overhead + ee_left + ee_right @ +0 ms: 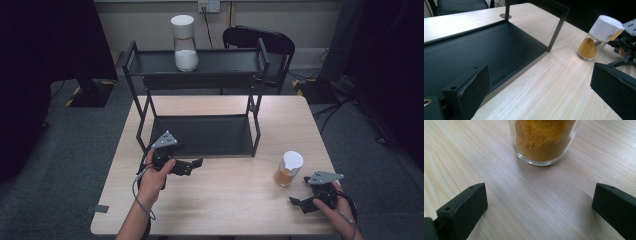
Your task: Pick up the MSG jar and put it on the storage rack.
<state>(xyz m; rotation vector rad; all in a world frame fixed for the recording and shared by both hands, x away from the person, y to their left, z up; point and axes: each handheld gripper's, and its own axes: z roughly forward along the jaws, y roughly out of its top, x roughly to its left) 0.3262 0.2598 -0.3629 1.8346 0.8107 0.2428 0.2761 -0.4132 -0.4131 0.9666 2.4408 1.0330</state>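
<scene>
I am bringing my right gripper [300,202], jaws spread wide, toward the clear glass jar of orange powder with a white cap [288,169] standing near-right on the wooden table [225,200]. It is probably light, slippery and breakable, so I am aiming for mid-body.

Soft, even overhead light brightens the pale worktop [225,200] while the room's corners fall nearly black, shadows stay faint, and both gripper views blur slightly toward their near edges.
</scene>
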